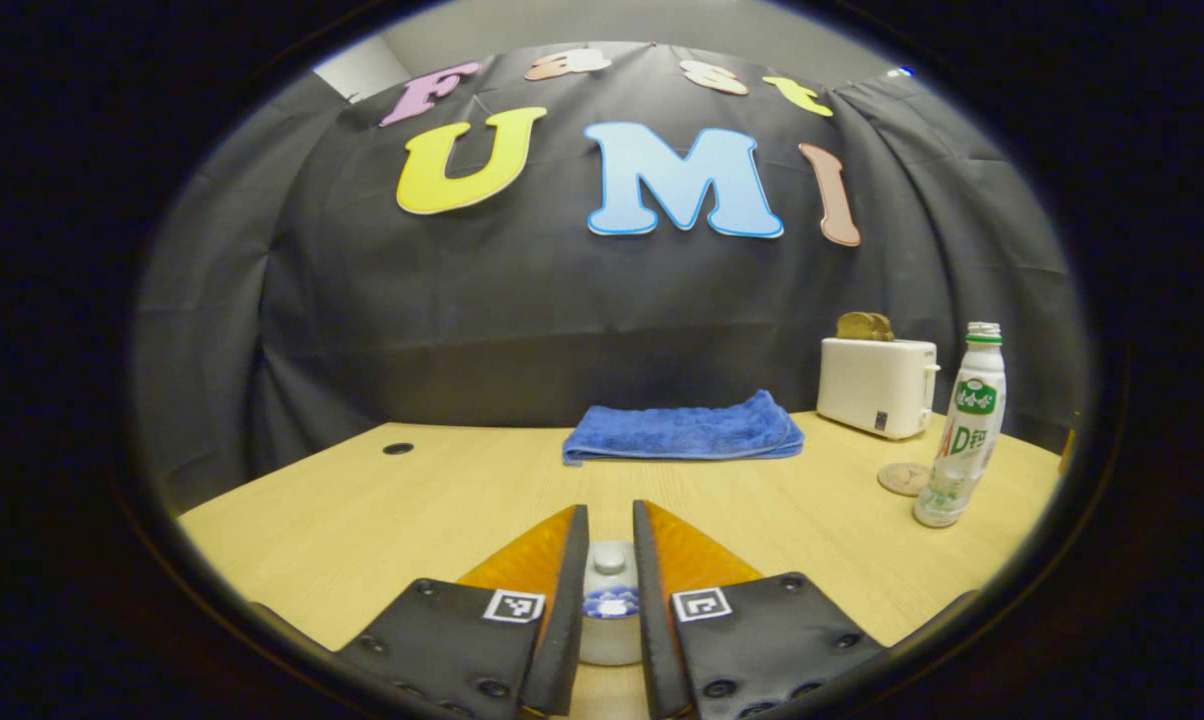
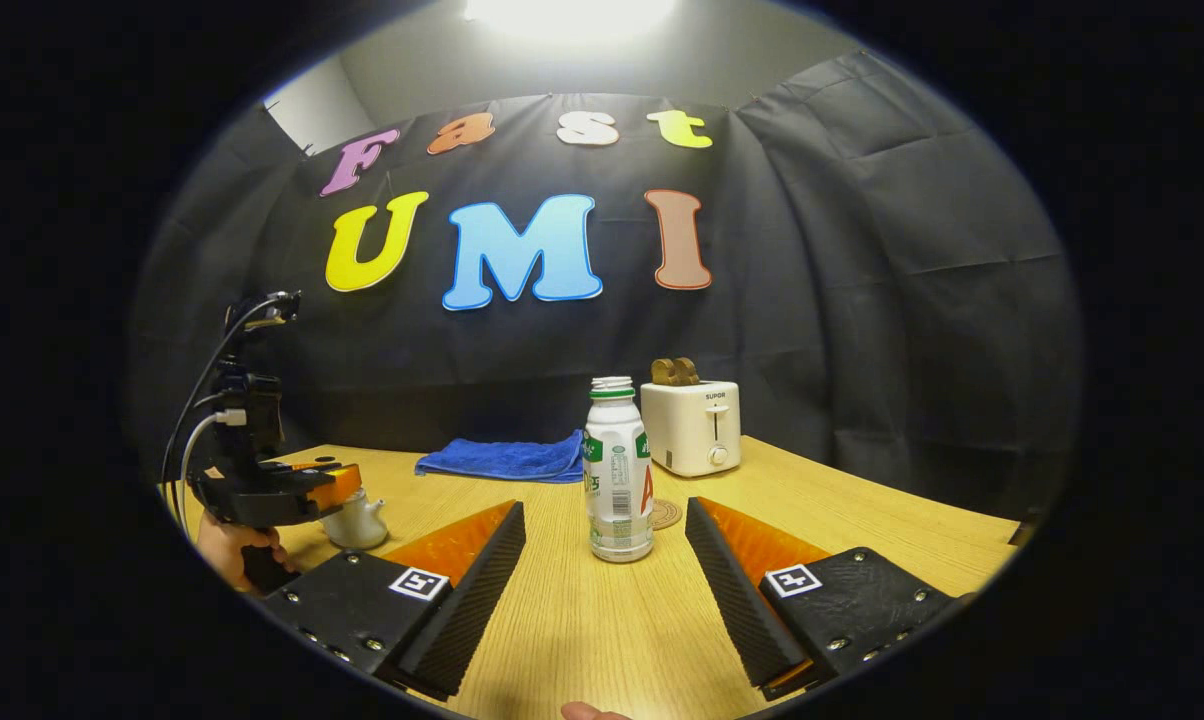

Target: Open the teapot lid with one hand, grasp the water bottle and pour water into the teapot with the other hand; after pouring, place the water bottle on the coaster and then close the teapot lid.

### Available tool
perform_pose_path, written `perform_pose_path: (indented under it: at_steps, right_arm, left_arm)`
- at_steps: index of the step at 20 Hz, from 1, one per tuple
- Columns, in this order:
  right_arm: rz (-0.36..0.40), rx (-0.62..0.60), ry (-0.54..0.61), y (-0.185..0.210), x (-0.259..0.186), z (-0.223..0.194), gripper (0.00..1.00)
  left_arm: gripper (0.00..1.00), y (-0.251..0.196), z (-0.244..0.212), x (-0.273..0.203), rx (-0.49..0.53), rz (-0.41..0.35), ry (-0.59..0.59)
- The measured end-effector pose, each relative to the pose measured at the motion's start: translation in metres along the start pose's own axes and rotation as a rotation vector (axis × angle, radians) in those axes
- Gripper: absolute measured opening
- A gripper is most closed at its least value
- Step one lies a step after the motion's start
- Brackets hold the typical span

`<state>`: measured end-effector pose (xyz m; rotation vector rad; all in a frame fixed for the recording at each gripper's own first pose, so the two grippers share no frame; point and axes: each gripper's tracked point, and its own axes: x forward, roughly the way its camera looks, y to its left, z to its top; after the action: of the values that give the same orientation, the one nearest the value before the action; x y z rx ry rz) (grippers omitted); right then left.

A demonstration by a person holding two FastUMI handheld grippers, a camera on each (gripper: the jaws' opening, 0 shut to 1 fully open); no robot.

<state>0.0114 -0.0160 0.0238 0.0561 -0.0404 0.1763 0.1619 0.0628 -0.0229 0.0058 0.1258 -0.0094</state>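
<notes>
Teapot (image 1: 610,620): bottom centre of left gripper view, lid knob (image 1: 609,557) between the narrowed left gripper (image 1: 610,545) fingers; contact unclear. Bottle (image 2: 617,482): upright, centre of right gripper view, beyond wide-open right gripper (image 2: 602,545). Coaster (image 2: 665,514) just behind bottle; towel (image 2: 507,460), toaster (image 2: 695,427) farther back.

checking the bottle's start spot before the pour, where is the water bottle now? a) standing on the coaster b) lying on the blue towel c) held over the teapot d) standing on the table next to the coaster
d: the water bottle stands upright on the table, with the coaster beside its base, ahead of the open right tool.
</notes>
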Motion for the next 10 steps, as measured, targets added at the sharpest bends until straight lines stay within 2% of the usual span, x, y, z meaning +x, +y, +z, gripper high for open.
perform_pose_path:
  at_steps: [2,5,6,8,10]
  right_arm:
    - [0.003,0.004,0.007,0.000,0.001,-0.001,0.99]
    - [0.009,0.010,0.012,-0.001,0.001,-0.004,0.99]
    - [0.012,0.017,0.012,-0.001,0.001,-0.004,0.99]
    - [0.019,0.022,0.014,0.000,0.001,-0.004,0.99]
    - [0.011,-0.004,0.003,-0.004,0.003,0.000,0.99]
  left_arm:
    - [0.25,-0.004,-0.002,-0.003,0.004,-0.021,0.014]
    - [0.17,0.000,0.000,-0.001,-0.004,-0.026,0.011]
    - [0.21,0.000,-0.002,0.001,-0.002,-0.029,0.010]
    - [0.21,0.002,-0.002,0.003,0.016,-0.027,-0.001]
    - [0.09,0.001,0.001,0.003,0.001,-0.032,-0.008]
